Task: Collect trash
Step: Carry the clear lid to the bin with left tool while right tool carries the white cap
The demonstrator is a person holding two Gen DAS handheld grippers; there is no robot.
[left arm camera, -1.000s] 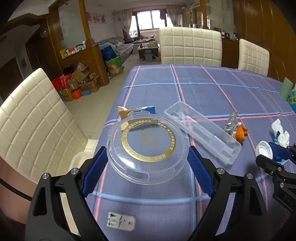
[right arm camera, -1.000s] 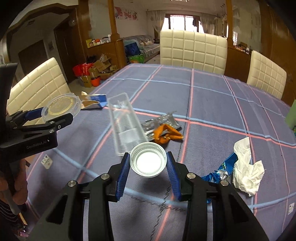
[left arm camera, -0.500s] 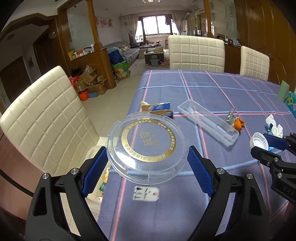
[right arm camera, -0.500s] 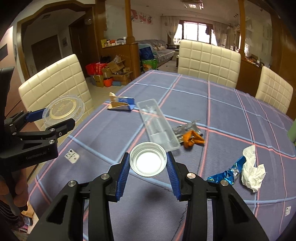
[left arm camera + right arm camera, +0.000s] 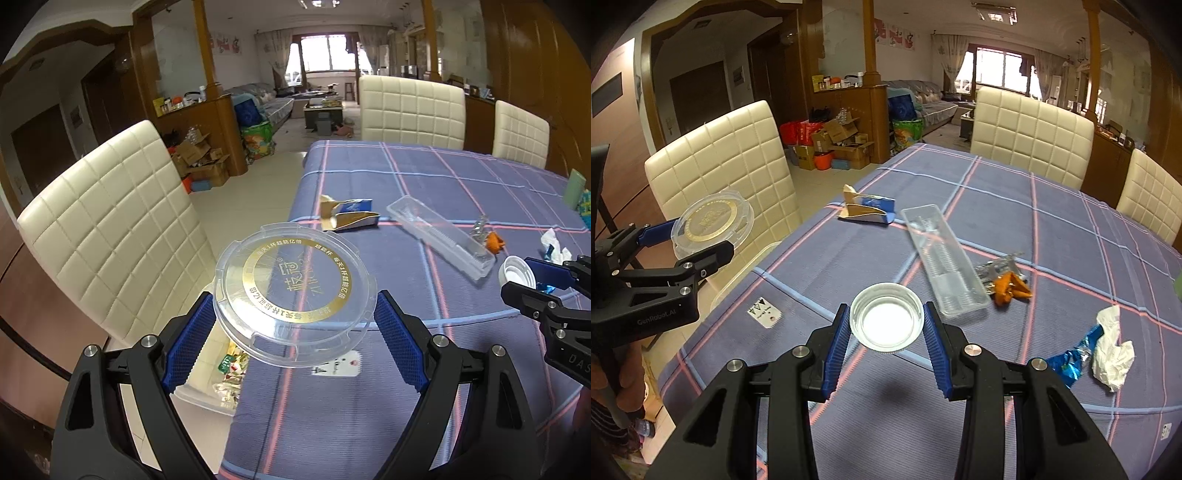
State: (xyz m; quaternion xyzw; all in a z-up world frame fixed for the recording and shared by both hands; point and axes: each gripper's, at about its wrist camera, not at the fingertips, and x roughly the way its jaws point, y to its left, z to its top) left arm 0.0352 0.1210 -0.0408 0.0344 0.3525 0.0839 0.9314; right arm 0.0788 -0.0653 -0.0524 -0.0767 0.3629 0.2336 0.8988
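Note:
My left gripper point(image 5: 294, 312) is shut on a clear round plastic lid with a gold ring point(image 5: 293, 293), held in the air over the table's left edge; it also shows in the right wrist view point(image 5: 713, 223). My right gripper point(image 5: 886, 326) is shut on a small white cap point(image 5: 886, 320), held above the tablecloth; the cap also shows in the left wrist view point(image 5: 516, 272). A clear bin with trash point(image 5: 218, 373) sits on the floor below the left gripper, between the table and a chair.
On the plaid tablecloth point(image 5: 1015, 206) lie a clear long tray point(image 5: 943, 260), a torn blue-and-tan carton point(image 5: 866, 210), orange peel with foil point(image 5: 1008, 282), a white tissue point(image 5: 1112, 349), a blue wrapper point(image 5: 1067, 363) and a small tag point(image 5: 764, 312). Cream chairs point(image 5: 110, 236) surround the table.
Both grippers have pulled back and to the left from the table's middle, each still holding its item. The lid now hangs over the table's left edge, and the floor bin has come into view.

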